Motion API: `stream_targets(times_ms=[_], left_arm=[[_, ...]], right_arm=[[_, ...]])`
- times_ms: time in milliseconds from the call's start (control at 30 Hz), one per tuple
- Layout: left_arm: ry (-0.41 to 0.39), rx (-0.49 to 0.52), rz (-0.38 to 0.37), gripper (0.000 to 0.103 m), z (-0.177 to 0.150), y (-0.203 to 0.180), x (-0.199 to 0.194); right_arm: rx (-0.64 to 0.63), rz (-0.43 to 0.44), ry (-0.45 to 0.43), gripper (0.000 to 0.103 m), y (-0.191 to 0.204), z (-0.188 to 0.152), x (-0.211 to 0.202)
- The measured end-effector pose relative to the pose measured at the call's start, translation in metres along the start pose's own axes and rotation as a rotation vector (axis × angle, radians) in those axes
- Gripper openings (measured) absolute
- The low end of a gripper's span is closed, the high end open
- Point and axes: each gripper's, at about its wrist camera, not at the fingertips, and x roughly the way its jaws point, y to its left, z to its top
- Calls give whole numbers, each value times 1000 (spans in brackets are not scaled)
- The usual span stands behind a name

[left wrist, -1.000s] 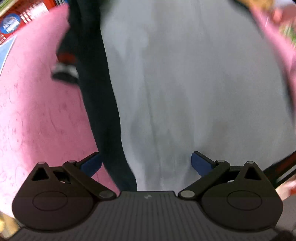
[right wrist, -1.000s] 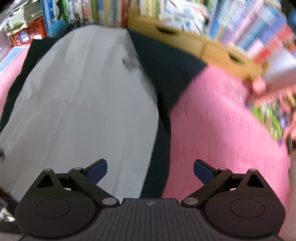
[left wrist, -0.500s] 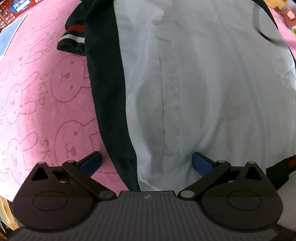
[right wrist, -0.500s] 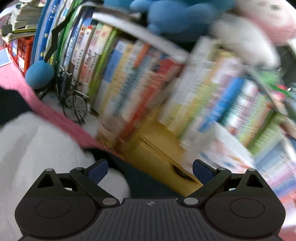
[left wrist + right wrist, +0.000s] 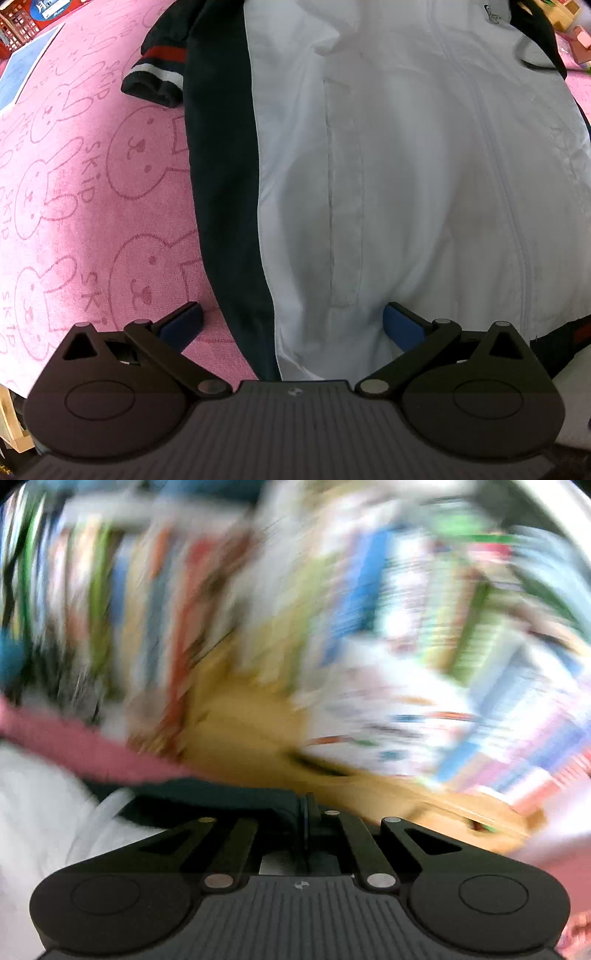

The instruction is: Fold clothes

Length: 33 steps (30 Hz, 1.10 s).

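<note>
The jacket [image 5: 406, 155] is lying spread flat on the pink blanket [image 5: 74, 184], white front panel up, with a navy side panel running down its left edge in the left wrist view. A navy sleeve with a red-and-white striped cuff [image 5: 157, 74] is lying on the blanket just beside that panel. A pocket seam and a zipper line are showing on the white cloth.

My left gripper [image 5: 291, 325] is pointing straight down at the jacket's hem, its jaws standing wide apart. One blue pad [image 5: 183, 325] is hanging over pink blanket, the other blue pad [image 5: 400, 326] over white cloth; the navy strip and the hem are lying between them. I cannot tell whether the pads are touching the fabric.

My right gripper [image 5: 306, 812] is tilting downward toward the far edge of the jacket, with its jaws having just been closing and now standing together. Dark navy cloth [image 5: 221, 797] is sitting right at the closed tips; the view is too blurred for me to tell whether any is pinched between them.

Containers: a red crate [image 5: 18, 18] is sitting at the blanket's far corner, contents unreadable. A wooden shelf [image 5: 258, 731] behind the jacket is holding rows of books [image 5: 406, 627], all smeared by motion blur.
</note>
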Motion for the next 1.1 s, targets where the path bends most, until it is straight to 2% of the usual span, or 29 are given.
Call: stream_targets(times_ms=[100, 167, 267, 367, 400, 467, 533, 567, 600, 633, 667, 733, 833, 967, 1100], left_arm=[[3, 2, 0, 103, 1, -1, 8], [5, 3, 0, 103, 2, -1, 13], [4, 3, 0, 103, 3, -2, 21], [1, 3, 0, 103, 3, -2, 29], [1, 1, 0, 103, 3, -2, 31], [2, -3, 0, 103, 4, -2, 37], [4, -9, 1, 103, 5, -2, 42], [6, -13, 1, 103, 5, -2, 45], [9, -17, 1, 103, 6, -2, 47], [14, -19, 2, 103, 6, -2, 50], [22, -23, 2, 103, 7, -2, 52], [46, -51, 4, 103, 8, 0, 55], [22, -94, 5, 103, 0, 6, 50], [-36, -120, -3, 103, -21, 11, 35], [-34, -179, -2, 103, -42, 39, 30]], right_arm=[[117, -93, -72, 5, -59, -14, -55], [170, -162, -71, 5, -96, -33, -90], [197, -233, 40, 6, -135, -76, -119], [173, -253, 242, 14, -152, -135, -117], [174, -237, 336, 19, -155, -159, -110], [230, -199, 496, 49, -157, -199, -95], [306, -165, 639, 59, -157, -233, -83], [352, -140, 660, 60, -155, -242, -84], [395, -108, 663, 62, -153, -249, -87], [438, -76, 667, 70, -151, -255, -89], [470, -33, 646, 78, -148, -258, -95], [504, 64, 584, 83, -142, -258, -108], [442, 217, 538, 84, -125, -255, -122], [291, 401, 555, 84, -98, -261, -139], [202, 469, 593, 84, -81, -283, -150]])
